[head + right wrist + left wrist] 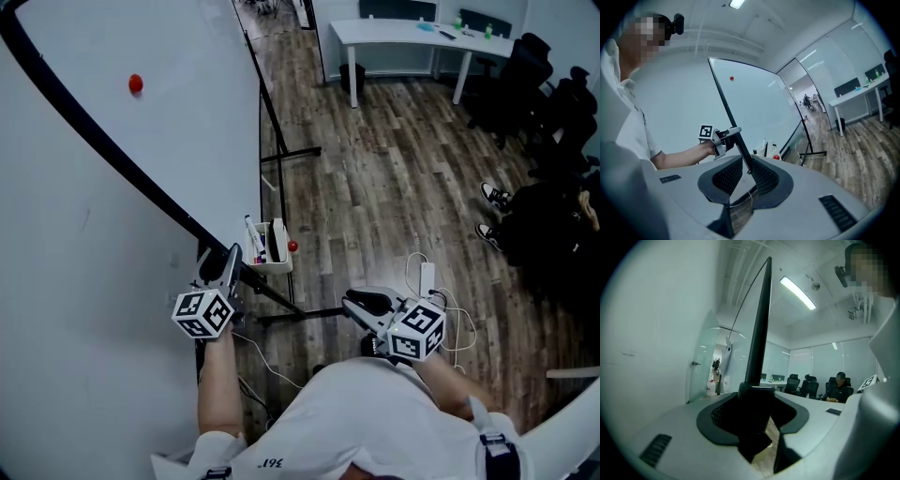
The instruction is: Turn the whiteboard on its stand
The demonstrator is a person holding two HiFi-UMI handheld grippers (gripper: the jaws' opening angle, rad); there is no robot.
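Holder: a small white holder (272,266), open at the top, sits by the whiteboard's (112,206) lower corner, just beyond the left gripper (229,261).
Holder contents: markers (253,234) stand upright in it, at least 1 with a white barrel; the exact count cannot be made out.
Beside the holder: 1 small red ball (292,246) sits at its right side, touching it or nearly so.
Left gripper: it points roughly level at the end of an outstretched left forearm (220,375), with its marker cube toward the person. The jaws are clamped on the board's black frame (759,333) near the lower corner, and the frame fills the gap between the pads.
Right gripper: the right gripper (356,302) is held in front of the person's chest, roughly level, aimed toward the same corner but apart from the board. Its jaws stand spread with nothing between them, and the floor (394,187) shows through the gap.
Whiteboard look: a large plain white panel with a thin black frame that runs diagonally across the head view. The surface is blank apart from 1 red magnet (136,83) high up.
Whiteboard place: it stands to the person's left, filling the left side of the head view, carried on a black stand (292,153) whose foot bar rests on the wood floor beyond it.
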